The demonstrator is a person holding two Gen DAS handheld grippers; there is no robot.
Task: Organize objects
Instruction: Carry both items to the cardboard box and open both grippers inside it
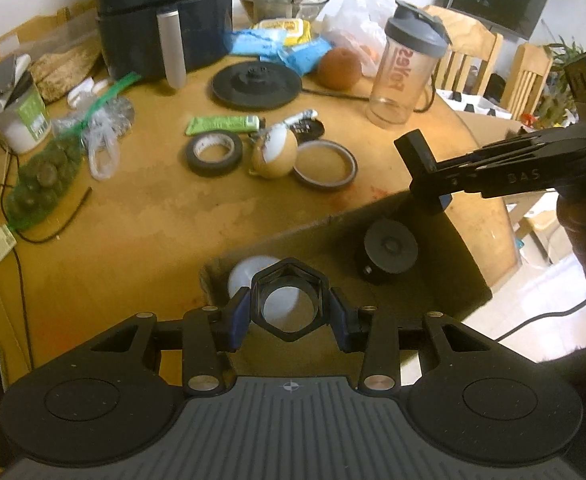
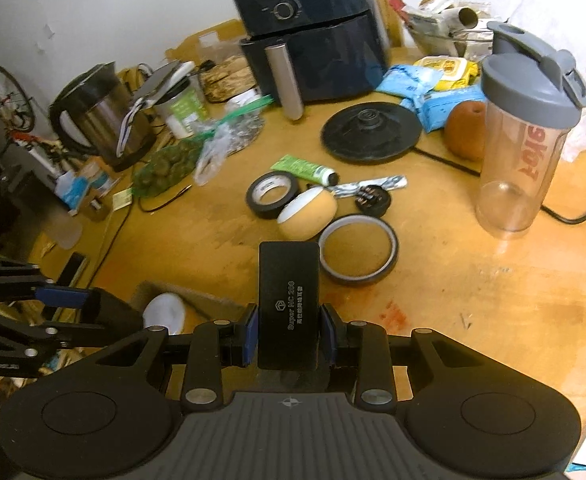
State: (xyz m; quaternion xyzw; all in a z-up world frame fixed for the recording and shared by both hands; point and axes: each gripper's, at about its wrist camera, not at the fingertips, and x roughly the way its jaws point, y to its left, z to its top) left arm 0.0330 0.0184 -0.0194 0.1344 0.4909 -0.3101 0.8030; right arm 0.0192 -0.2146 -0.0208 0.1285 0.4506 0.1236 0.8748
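Observation:
My left gripper (image 1: 291, 314) is shut on a black hexagonal ring (image 1: 291, 270), held over an open cardboard box (image 1: 333, 222) at the table's near edge. Inside the box lie a white round object (image 1: 249, 274) and a black round knob (image 1: 389, 250). My right gripper (image 2: 289, 336) is shut on a black rectangular case (image 2: 289, 288) with "Super NC 200" printed on it. In the left wrist view that case (image 1: 415, 152) hangs above the box's far right corner. The left gripper's fingers (image 2: 61, 298) show at the left of the right wrist view, beside the white object (image 2: 165, 314).
On the wooden table (image 2: 473, 288) lie a black tape roll (image 2: 272, 194), a tan ball-shaped item (image 2: 309, 214), an amber tape ring (image 2: 357, 250), a green tube (image 2: 303, 168) and a kettle base (image 2: 371, 132). A shaker bottle (image 2: 525, 140), air fryer (image 2: 313, 36) and kettle (image 2: 97, 116) stand further back.

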